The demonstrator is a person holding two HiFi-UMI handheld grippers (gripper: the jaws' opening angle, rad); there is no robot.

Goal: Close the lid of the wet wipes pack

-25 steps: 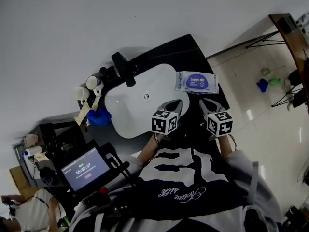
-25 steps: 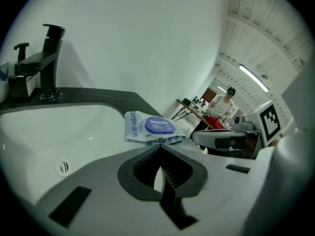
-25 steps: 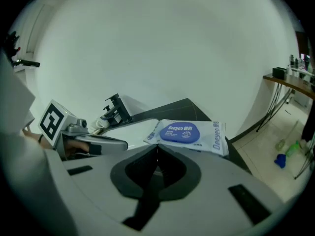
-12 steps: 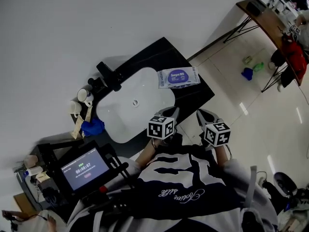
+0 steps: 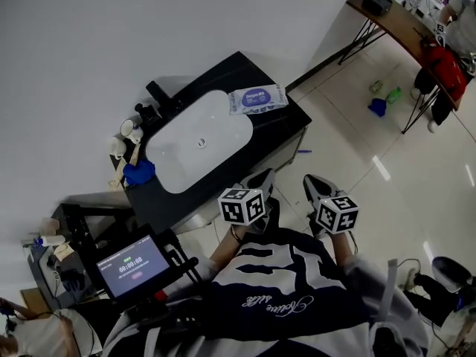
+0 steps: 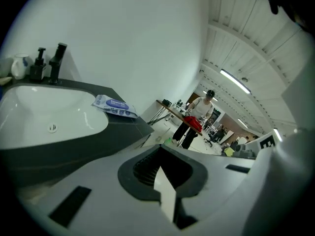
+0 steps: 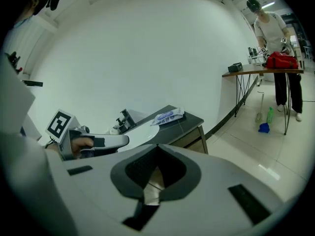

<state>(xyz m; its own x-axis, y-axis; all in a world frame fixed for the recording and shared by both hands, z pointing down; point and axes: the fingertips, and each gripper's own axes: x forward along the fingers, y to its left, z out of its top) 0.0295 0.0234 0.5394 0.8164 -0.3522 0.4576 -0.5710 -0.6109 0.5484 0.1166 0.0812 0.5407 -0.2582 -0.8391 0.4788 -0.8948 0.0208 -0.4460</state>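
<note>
The wet wipes pack (image 5: 257, 99), white with a purple oval label, lies flat on the dark counter (image 5: 279, 129) to the right of the sink. It also shows small in the left gripper view (image 6: 114, 105) and the right gripper view (image 7: 167, 116); its lid is too small to make out. My left gripper (image 5: 262, 178) and right gripper (image 5: 312, 183) are held close to my chest, well short of the counter and over the floor. Both are shut with nothing between the jaws. The left gripper (image 7: 106, 141) appears in the right gripper view.
A white basin (image 5: 197, 143) fills the counter, with a black faucet (image 5: 167, 95), cups (image 5: 126, 129) and a blue cloth (image 5: 137, 173) at its left end. A tablet screen (image 5: 134, 265) sits by my left side. A wooden desk (image 5: 394, 17) with a person (image 5: 457, 6) stands far right.
The counter and pack have drawn farther away and up in the view. Both grippers, which were over the counter near the pack, are now back over the floor, still shut.
</note>
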